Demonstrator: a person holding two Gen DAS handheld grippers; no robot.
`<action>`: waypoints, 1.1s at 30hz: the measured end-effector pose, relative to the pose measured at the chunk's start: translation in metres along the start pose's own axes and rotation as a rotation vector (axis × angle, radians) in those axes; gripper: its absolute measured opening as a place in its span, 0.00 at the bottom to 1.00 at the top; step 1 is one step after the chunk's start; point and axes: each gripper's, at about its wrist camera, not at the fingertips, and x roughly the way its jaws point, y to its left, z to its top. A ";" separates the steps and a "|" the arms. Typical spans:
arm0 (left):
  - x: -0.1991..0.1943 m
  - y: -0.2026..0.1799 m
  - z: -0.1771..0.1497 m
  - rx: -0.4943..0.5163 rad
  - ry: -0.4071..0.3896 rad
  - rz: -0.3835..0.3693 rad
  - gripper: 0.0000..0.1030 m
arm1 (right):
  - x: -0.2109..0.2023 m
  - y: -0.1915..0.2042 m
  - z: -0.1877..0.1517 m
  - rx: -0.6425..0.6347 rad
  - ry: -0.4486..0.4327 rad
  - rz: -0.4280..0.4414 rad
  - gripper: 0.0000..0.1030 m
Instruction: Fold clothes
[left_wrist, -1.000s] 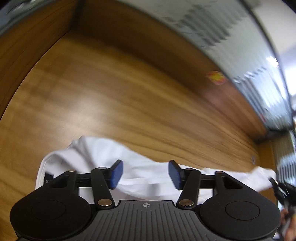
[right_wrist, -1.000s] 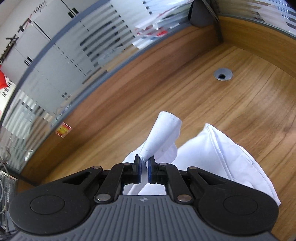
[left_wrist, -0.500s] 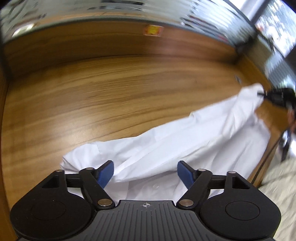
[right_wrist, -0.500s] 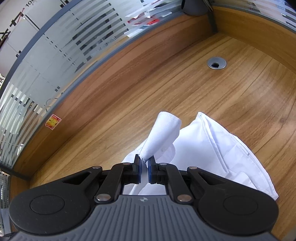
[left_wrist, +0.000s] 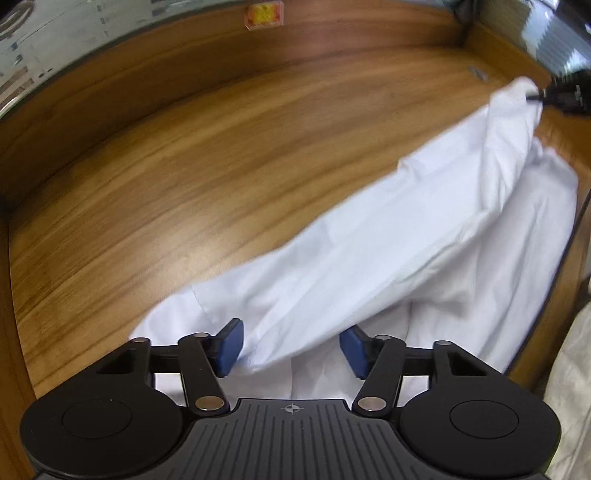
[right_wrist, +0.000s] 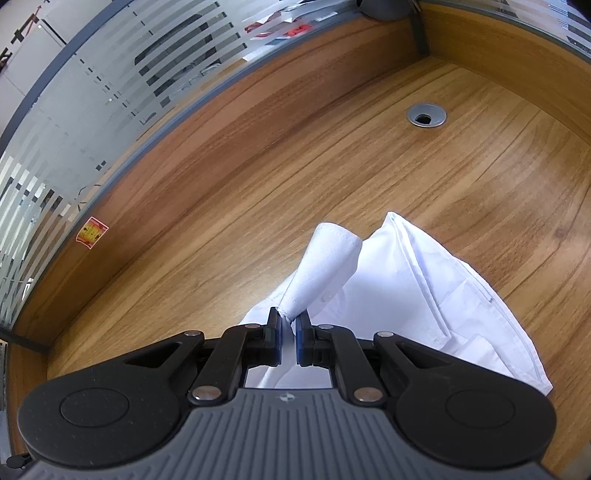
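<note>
Pinching a bit of the white shirt (right_wrist: 406, 280), the right gripper (right_wrist: 289, 332) is clamped tight. L gripper (left_wrist: 291, 347) jaws closing, cloth between, not squeezed yet.

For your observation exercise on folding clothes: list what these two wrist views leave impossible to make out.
- Left wrist view: the near part of the white cotton shirt is hidden under the left gripper.
- Left wrist view: the small orange sticker's print is blurred.
- Right wrist view: the round grey cable hole's inside is too dark.
</note>
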 end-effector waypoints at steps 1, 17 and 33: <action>-0.002 0.004 0.002 -0.023 -0.017 -0.004 0.57 | 0.001 -0.001 0.000 0.004 0.001 -0.002 0.08; 0.000 0.067 0.008 -0.629 -0.179 -0.011 0.59 | 0.024 -0.007 -0.010 0.007 -0.013 -0.079 0.08; -0.025 -0.100 -0.014 -0.197 -0.152 -0.002 0.71 | 0.019 -0.004 -0.007 -0.067 -0.018 -0.045 0.08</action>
